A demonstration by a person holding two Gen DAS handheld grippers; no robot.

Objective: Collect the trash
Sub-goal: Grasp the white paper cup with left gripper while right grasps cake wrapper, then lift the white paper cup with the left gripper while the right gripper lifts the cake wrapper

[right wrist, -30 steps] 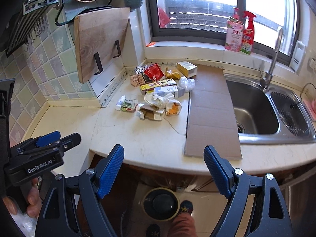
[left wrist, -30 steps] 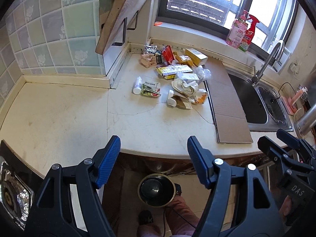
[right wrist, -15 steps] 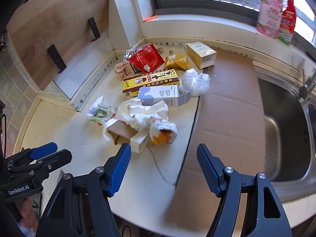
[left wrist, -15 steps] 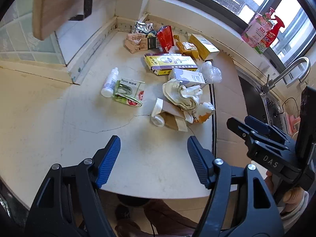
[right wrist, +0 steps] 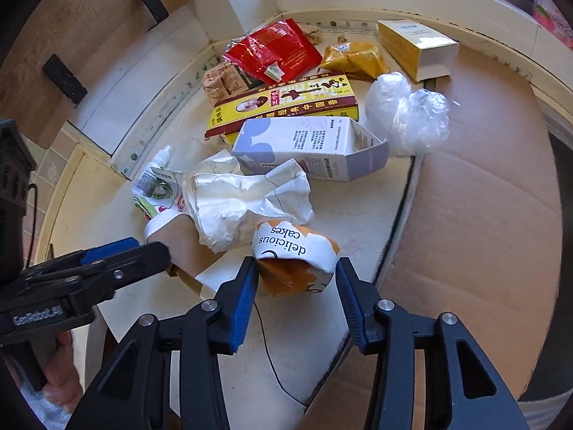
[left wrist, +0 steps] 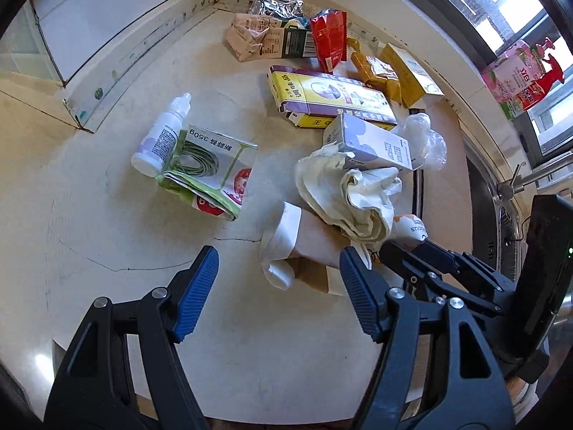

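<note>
Trash lies heaped on the pale countertop (left wrist: 107, 236). My right gripper (right wrist: 295, 265) hangs over an orange and white "delicious cakes" wrapper (right wrist: 293, 247). Its jaws are closing, and the wrapper sits between the blue pads (right wrist: 243, 297), which reach its sides without visibly squeezing it. My left gripper (left wrist: 277, 254) is open just in front of a crushed brown paper cup (left wrist: 308, 247), with nothing gripped. Behind lie crumpled white paper (right wrist: 243, 204), a white and lilac carton (right wrist: 308, 143), a yellow box (right wrist: 286, 104), a red packet (right wrist: 275, 50) and a small white bottle (left wrist: 161, 136).
A flat cardboard sheet (right wrist: 483, 197) covers the counter on the right, beside the sink (left wrist: 494, 208). A clear plastic bag (right wrist: 408, 114) and a yellow and white box (right wrist: 415, 46) lie at the back. A wooden board (right wrist: 71, 36) leans on the wall at left.
Both grippers came forward and down from the counter's edge to the trash pile. The right jaws narrowed around the cake wrapper. The left jaws kept the same width.
</note>
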